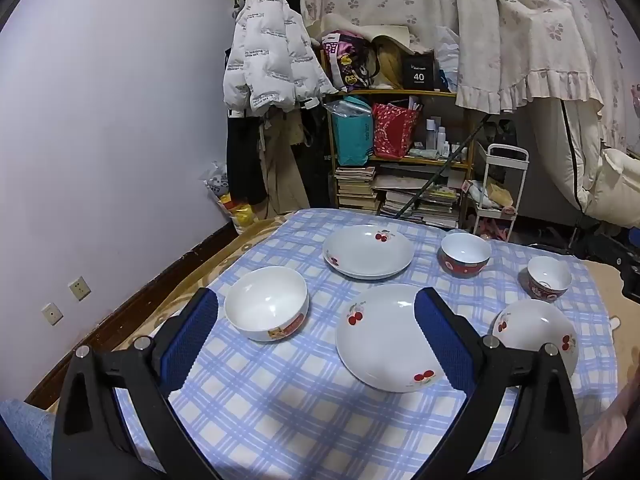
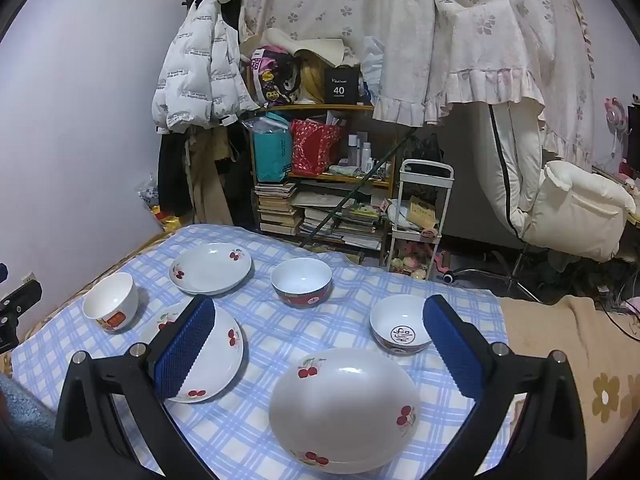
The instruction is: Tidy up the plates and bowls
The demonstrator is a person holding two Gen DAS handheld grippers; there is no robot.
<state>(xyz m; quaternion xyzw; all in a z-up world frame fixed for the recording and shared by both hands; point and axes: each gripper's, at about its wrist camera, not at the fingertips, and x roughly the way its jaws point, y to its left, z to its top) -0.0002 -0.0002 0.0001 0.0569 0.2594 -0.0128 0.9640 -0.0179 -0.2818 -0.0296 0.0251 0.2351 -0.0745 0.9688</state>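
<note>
Both tools hover above the counter point(image 1: 280, 420) with their blue pads spread wide and nothing between them: the left tool point(image 1: 316, 332) looks down past the white bowl point(image 1: 266, 304) and the near cherry plate point(image 1: 390, 338), the right tool point(image 2: 320, 340) over the big cherry dish point(image 2: 344, 408) closest to it. Nothing looks stacked yet, so I judge the step in hand to be a first pick, and the near plate seems the sensible start: come in low, pinch its rim at the near edge (glazed ware is likely slippery) and lift level before carrying it to the far cherry plate point(image 1: 368, 251). Beyond these stand the red-banded bowl point(image 2: 301, 282) and the small patterned bowl point(image 2: 400, 330), each apart from its neighbours. The left tool's pad covers part of the near plate's rim, the big dish's right side is cut off in the left view, and the white bowl's printed label is too small to read.
</note>
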